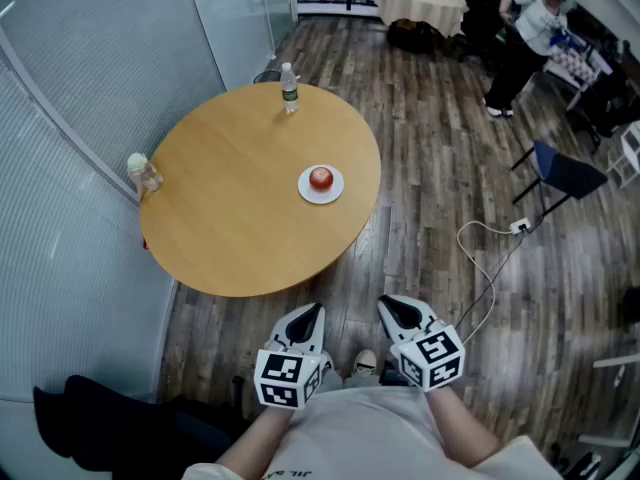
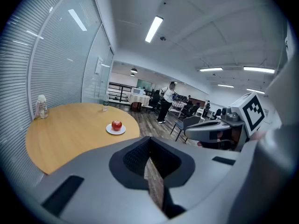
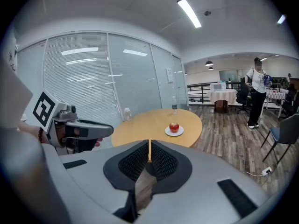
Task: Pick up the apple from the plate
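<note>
Apple [image 1: 321,177] on plate [image 1: 305,191], well beyond left tool [image 1: 313,312]

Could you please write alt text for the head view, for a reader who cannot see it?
A red apple sits on a white plate on a round wooden table, seen from above. Nearer the camera, the left tool and right tool are held shut and empty, short of the table.

One round wooden table [image 1: 230,218] was in view. It carried one white plate [image 1: 321,198] at three o'clock, holding one red apple [image 1: 321,177], and two bottles: a far bottle [image 1: 289,86] at twelve o'clock and a side bottle [image 1: 143,173] at nine o'clock. There were two grippers, the left gripper [image 1: 311,315] and the right gripper [image 1: 392,308]. Beyond were one standing person [image 1: 525,38] and one blue chair [image 1: 565,173].
</note>
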A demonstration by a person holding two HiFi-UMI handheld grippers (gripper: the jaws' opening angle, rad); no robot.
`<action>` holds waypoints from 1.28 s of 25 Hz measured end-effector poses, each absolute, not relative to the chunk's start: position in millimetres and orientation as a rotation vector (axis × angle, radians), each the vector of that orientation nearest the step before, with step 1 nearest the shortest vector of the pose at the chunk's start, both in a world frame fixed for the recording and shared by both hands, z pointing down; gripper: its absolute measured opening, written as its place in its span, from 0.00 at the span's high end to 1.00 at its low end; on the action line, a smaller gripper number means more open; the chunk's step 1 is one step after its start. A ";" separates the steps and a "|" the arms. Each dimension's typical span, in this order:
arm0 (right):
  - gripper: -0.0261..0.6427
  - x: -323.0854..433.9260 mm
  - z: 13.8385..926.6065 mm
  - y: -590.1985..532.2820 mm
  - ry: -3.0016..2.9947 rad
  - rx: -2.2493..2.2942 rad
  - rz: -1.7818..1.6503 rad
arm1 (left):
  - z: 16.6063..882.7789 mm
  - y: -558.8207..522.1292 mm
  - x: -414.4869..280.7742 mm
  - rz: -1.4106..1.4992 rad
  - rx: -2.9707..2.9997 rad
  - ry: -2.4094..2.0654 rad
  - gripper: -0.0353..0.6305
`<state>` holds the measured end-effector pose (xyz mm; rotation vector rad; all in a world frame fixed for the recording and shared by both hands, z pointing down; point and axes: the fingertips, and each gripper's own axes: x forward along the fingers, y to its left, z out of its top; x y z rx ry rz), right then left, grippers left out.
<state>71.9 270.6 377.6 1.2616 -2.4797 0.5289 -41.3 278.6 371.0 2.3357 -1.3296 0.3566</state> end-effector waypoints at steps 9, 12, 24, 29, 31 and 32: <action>0.90 61.7 375.5 265.9 -2.477 1.268 0.517 | 370.6 274.0 -53.6 0.352 2.331 -1.325 0.94; 0.90 57.6 371.1 260.7 -2.482 1.314 0.527 | 367.1 271.3 -60.7 0.342 2.342 -1.318 0.94; 0.90 56.6 372.5 252.5 -2.433 1.487 0.570 | 377.6 265.7 -86.9 0.329 2.372 -1.267 0.94; 0.90 51.6 381.1 224.7 -2.431 1.475 0.590 | 380.9 237.9 -90.1 0.339 2.371 -1.261 0.94; 0.90 51.1 382.9 207.0 -2.441 1.464 0.586 | 382.1 221.0 -90.4 0.338 2.368 -1.274 0.94; 0.90 51.2 383.6 196.8 -2.445 1.456 0.582 | 383.5 211.1 -90.0 0.338 2.365 -1.280 0.94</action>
